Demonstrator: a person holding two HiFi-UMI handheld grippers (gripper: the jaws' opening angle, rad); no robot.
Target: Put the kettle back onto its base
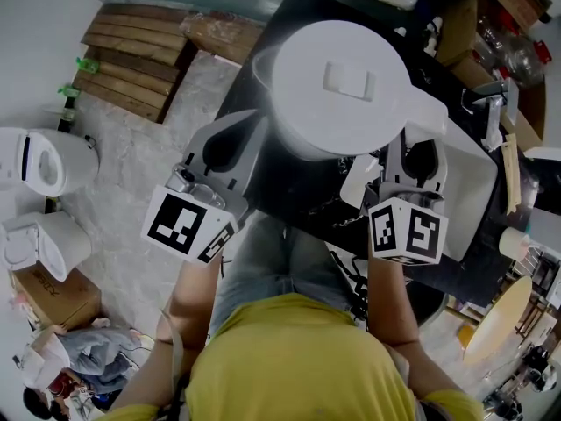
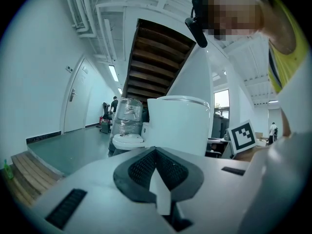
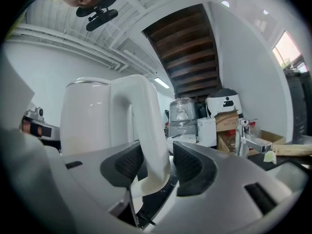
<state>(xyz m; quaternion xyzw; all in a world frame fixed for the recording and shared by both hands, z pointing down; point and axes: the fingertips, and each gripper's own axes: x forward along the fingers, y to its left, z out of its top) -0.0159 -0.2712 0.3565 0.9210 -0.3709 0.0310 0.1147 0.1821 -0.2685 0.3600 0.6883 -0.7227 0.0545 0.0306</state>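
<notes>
The white kettle (image 1: 342, 86) stands upright on the black counter (image 1: 294, 200), lid closed; its base is hidden beneath it. My right gripper (image 1: 414, 147) is at the kettle's handle (image 1: 422, 117). In the right gripper view the curved handle (image 3: 146, 126) runs down between the pads of the right gripper (image 3: 156, 155): the left pad lies close against it and a gap shows on the right, so the jaws are open around it. My left gripper (image 1: 230, 140) hangs just left of the kettle body (image 2: 180, 123), apart from it. The left gripper (image 2: 156, 152) is shut with nothing in it.
A white sink (image 1: 473, 191) with a chrome tap (image 1: 491, 103) sits right of the kettle. Wooden steps (image 1: 136, 60) and white toilets (image 1: 44, 160) stand on the floor at left. Cardboard boxes (image 3: 234, 126) and a wrapped bundle (image 3: 183, 113) stand behind the counter.
</notes>
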